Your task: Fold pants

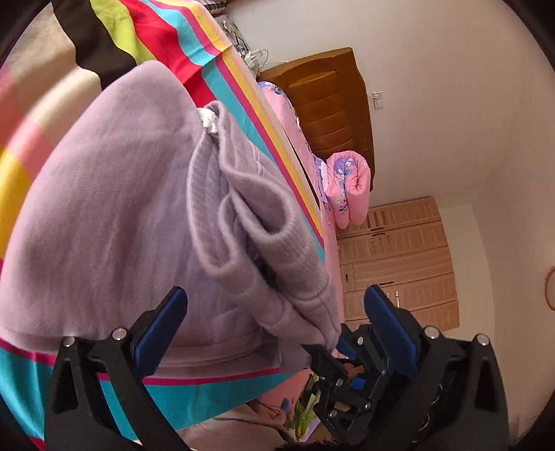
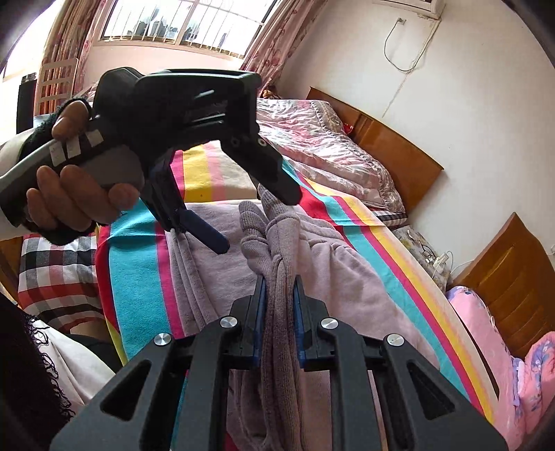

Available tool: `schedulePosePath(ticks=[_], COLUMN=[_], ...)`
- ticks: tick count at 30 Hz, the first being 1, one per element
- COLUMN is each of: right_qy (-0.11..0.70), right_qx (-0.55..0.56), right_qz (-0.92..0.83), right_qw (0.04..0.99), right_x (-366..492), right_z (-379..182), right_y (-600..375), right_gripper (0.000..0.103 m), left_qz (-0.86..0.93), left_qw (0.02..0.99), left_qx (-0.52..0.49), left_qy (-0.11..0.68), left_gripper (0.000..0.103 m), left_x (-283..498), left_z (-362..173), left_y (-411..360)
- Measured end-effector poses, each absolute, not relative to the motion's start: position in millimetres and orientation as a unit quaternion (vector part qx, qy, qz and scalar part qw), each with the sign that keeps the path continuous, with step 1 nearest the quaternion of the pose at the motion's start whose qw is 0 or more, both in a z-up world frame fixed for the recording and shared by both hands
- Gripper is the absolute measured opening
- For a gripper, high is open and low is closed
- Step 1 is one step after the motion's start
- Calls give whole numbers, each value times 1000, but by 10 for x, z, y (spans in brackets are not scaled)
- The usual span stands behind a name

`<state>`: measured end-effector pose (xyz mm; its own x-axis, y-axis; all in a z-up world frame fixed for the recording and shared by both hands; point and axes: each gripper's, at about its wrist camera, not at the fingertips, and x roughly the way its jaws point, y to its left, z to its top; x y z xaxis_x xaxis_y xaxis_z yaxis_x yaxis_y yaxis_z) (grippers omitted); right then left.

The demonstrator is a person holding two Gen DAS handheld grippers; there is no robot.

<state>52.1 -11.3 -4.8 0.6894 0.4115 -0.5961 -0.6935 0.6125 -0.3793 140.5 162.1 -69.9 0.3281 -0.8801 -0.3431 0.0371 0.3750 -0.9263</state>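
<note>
Lilac pants (image 1: pixel 104 208) lie on a striped sheet (image 1: pixel 166 31) spread over a bed. Their ribbed cuffs (image 2: pixel 277 222) are bunched and lifted, and my right gripper (image 2: pixel 279 293) is shut on them, its blue pads pressing the fabric from both sides. The left wrist view shows the right gripper (image 1: pixel 329 354) gripping the pants' edge at the lower right. My left gripper (image 1: pixel 274 312) is open, its fingers straddling the pants without touching them. In the right wrist view a hand (image 2: pixel 69 201) holds the left gripper (image 2: pixel 253 215) just above the pants, beyond the cuffs.
The striped sheet (image 2: pixel 138 277) covers the near bed. A checked cloth (image 2: pixel 52 270) lies at its left edge. A pink quilt (image 2: pixel 312 138) and wooden headboards (image 2: pixel 392 152) stand beyond. A second bed with pink floral bedding (image 2: pixel 485 329) is at the right. A window (image 2: pixel 180 20) is behind.
</note>
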Motion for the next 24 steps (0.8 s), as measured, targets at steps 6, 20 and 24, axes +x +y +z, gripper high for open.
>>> schedulePosePath(ticks=[6, 20, 24], right_qy=[255, 342, 346], right_qx=[-318, -105, -107], right_qz=[320, 104, 89], right_qw=[855, 928, 928], right_x=[495, 23, 228], right_z=[-99, -606, -735], right_y=[-181, -1424, -1306], right_gripper=[27, 84, 82], left_qz=[-287, -261, -299], left_qw=[720, 792, 796], left_qx=[-389, -288, -282], left_qy=[497, 470, 444], left_gripper=[43, 23, 21], left_x=[1750, 1799, 1790], left_z=[-722, 94, 600], left_y=[1303, 868, 634])
